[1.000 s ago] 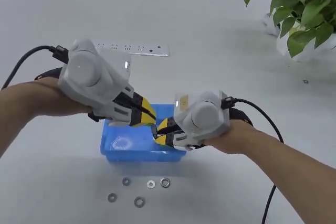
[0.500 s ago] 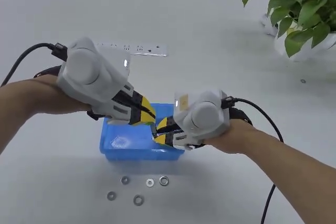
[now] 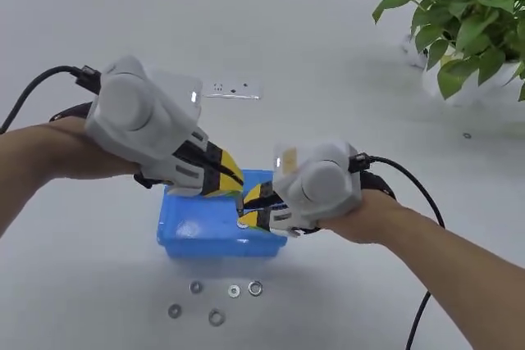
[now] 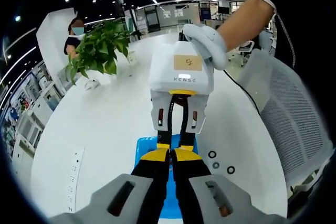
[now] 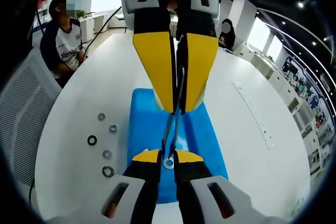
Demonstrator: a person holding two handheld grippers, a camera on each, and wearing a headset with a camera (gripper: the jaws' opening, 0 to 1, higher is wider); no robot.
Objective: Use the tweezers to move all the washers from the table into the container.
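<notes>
Washer (image 5: 168, 162) held at tips of the tweezers (image 5: 175, 129), which my left gripper (image 3: 234, 182) clamps above the blue container (image 3: 193, 234); light, stiff, slippery steel, I judge, best nipped across its ring; whether my right gripper (image 3: 250, 207) pinches, I cannot tell.

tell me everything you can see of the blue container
The blue container is an open-topped rectangular box, plastic by its look, sitting flat on the white table. The left gripper, clamping tweezers, and the right gripper hang over it. Five washers lie on the table just before it, not touching.
</notes>
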